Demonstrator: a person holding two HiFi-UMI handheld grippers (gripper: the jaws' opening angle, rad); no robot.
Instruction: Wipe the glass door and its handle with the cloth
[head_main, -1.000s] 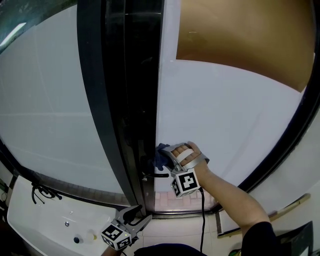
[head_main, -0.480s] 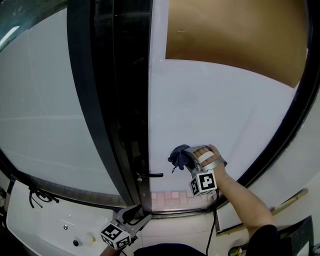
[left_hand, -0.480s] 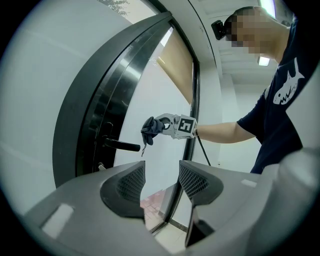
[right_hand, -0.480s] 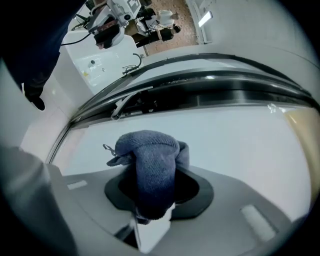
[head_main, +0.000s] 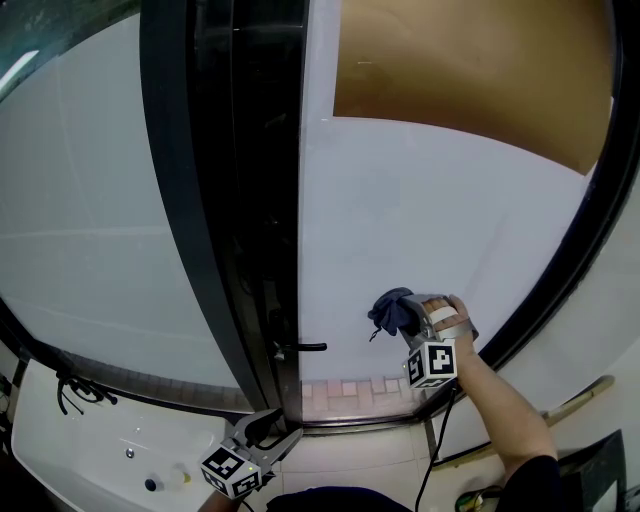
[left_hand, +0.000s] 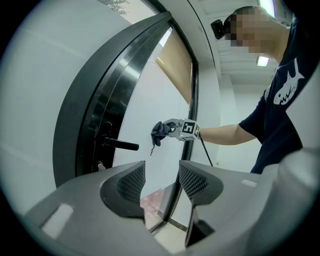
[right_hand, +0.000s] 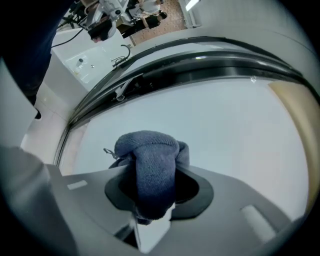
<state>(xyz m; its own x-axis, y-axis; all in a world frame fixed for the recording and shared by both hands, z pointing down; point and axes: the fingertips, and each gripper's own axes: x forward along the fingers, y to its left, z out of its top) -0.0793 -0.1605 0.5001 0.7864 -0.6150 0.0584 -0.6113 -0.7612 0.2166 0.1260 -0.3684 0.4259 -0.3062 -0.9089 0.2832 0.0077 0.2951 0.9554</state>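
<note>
A frosted glass door (head_main: 440, 210) with a dark frame fills the head view. Its black lever handle (head_main: 303, 348) juts out low at the door's left edge, also seen as the handle (left_hand: 120, 145). My right gripper (head_main: 412, 314) is shut on a bunched dark blue cloth (head_main: 392, 310), held against the lower right part of the glass, well right of the handle. In the right gripper view the cloth (right_hand: 150, 170) bulges between the jaws. My left gripper (head_main: 275, 432) hangs low near the floor, open and holding nothing.
A dark door post (head_main: 215, 200) runs up beside the glass door. A brown panel (head_main: 470, 70) shows behind the upper glass. A white surface (head_main: 110, 445) with a black cable lies at lower left. Pale brick floor (head_main: 350, 390) shows below the door.
My right gripper has carried the cloth rightward along the glass, away from the handle toward the door's right frame. The left gripper has stayed still.
</note>
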